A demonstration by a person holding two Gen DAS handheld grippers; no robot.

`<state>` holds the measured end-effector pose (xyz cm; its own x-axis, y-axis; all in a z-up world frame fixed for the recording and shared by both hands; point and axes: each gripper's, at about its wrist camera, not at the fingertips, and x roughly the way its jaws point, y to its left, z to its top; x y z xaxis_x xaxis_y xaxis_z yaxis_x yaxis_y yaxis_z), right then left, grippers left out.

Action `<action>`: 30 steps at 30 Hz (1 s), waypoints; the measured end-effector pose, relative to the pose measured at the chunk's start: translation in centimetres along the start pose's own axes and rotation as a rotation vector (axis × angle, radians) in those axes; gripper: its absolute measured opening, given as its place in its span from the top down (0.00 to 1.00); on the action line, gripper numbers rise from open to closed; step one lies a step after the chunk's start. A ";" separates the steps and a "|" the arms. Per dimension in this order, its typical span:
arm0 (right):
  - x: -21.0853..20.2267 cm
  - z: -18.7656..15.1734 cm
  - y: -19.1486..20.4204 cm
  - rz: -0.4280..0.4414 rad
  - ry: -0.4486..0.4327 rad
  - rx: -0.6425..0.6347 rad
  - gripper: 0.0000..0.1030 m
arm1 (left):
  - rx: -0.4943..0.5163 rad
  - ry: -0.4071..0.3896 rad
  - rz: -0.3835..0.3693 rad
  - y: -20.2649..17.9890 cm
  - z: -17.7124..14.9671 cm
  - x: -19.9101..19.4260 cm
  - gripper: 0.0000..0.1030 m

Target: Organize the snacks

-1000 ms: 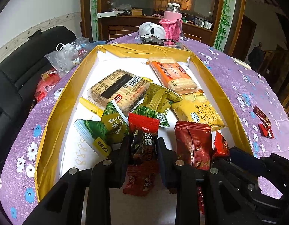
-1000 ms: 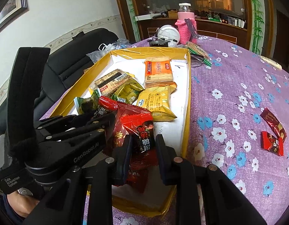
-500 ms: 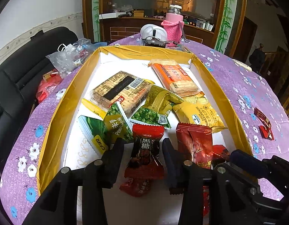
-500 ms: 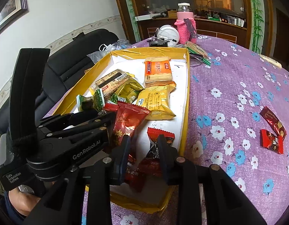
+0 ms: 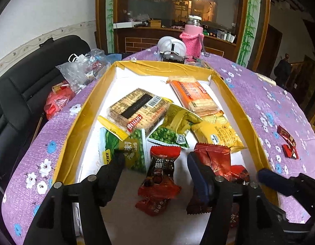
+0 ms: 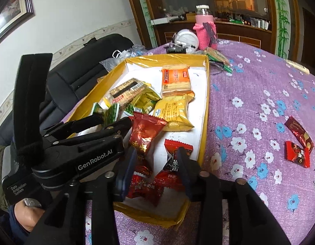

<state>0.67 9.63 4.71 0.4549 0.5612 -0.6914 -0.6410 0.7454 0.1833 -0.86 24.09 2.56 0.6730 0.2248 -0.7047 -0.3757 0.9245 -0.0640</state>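
Note:
A yellow-edged box on the purple flowered table holds cracker packs, green pea bags and red candies. My left gripper is open over the box's near end, and a red-and-black candy lies loose between its fingers. My right gripper is open just to the right, above a red candy that lies in the box's near corner. Two more red candies lie on the cloth outside the box, to the right.
A pink-sleeved bottle and a white round object stand beyond the box. A clear plastic bag and red packets lie at the left by a black seat. The left gripper body fills the right wrist view's left.
Both grippers have opened and let go of their red candies, which now lie in the box's near end. Both grippers have drawn back a little.

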 end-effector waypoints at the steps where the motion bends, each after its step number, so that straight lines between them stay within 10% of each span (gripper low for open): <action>1: -0.2 0.0 -0.1 0.004 -0.011 -0.001 0.47 | -0.006 -0.004 0.002 0.1 0.0 -0.1 0.31; 16: -3.3 -0.1 -2.2 -0.003 -0.067 0.053 0.11 | -0.002 -0.092 0.031 0.0 0.3 -1.6 0.08; 30: -7.2 -2.9 0.0 -0.106 -0.188 -0.151 0.03 | -0.024 -0.195 0.131 0.2 0.6 -3.8 0.01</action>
<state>-4.38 4.53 7.61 0.6221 0.5506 -0.5567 -0.6624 0.7492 0.0008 -3.17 23.62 5.65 0.7271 0.4001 -0.5580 -0.4815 0.8765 0.0011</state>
